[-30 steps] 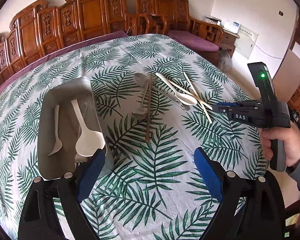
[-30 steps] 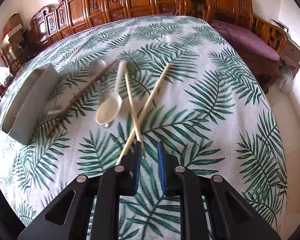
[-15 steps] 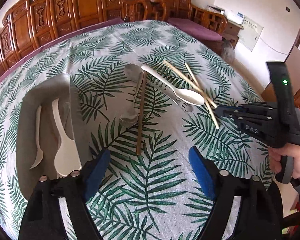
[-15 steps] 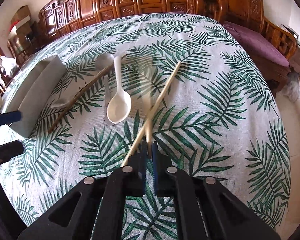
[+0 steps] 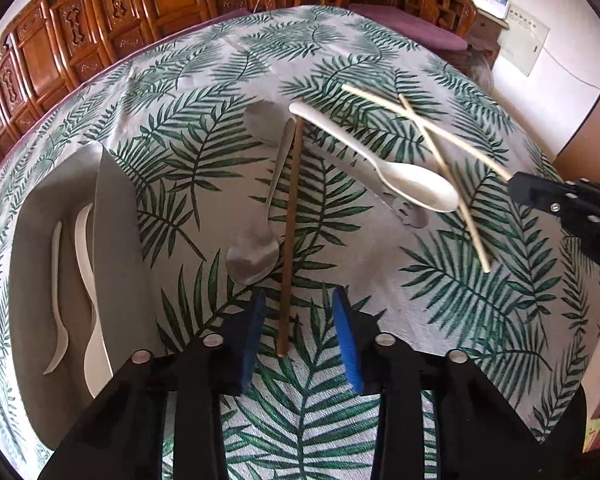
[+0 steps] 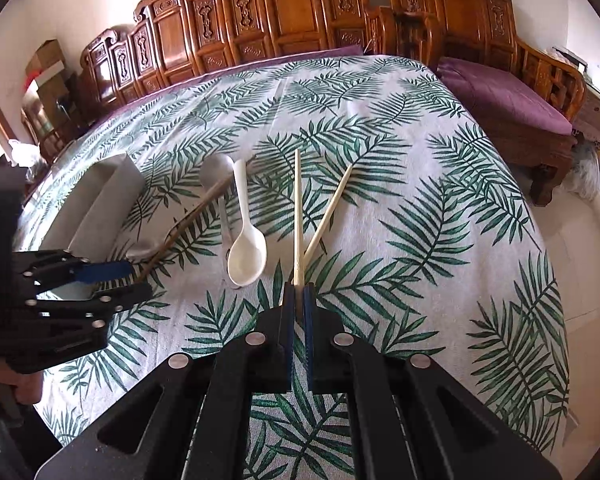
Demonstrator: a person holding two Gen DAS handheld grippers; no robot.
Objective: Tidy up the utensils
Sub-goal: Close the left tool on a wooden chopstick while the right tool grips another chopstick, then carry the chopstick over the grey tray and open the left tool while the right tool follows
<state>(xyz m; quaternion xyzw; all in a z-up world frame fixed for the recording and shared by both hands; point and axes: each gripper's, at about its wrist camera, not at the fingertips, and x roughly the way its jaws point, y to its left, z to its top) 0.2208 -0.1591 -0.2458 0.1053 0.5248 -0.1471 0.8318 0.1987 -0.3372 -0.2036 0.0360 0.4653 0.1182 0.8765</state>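
Note:
My left gripper (image 5: 298, 332) is open, its blue pads on either side of the near end of a dark brown chopstick (image 5: 290, 236) that lies on the leaf-print cloth. A metal spoon (image 5: 260, 240) lies just left of it. My right gripper (image 6: 298, 300) is shut on a pale bamboo chopstick (image 6: 298, 208) and holds it lifted; in the left wrist view this chopstick (image 5: 428, 128) reaches into the right gripper at the right edge. A second pale chopstick (image 6: 330, 208) and a white ceramic spoon (image 6: 246, 252) lie beside it.
A grey tray (image 5: 116, 240) at the left holds two white spoons (image 5: 86, 288). Another metal utensil (image 5: 408, 212) lies partly under the white spoon (image 5: 404, 180). Carved wooden chairs (image 6: 300, 12) line the table's far side, and the table edge drops off at the right.
My right gripper closed on the pale chopstick and lifted it. My left gripper moved forward and narrowed around the end of the brown chopstick.

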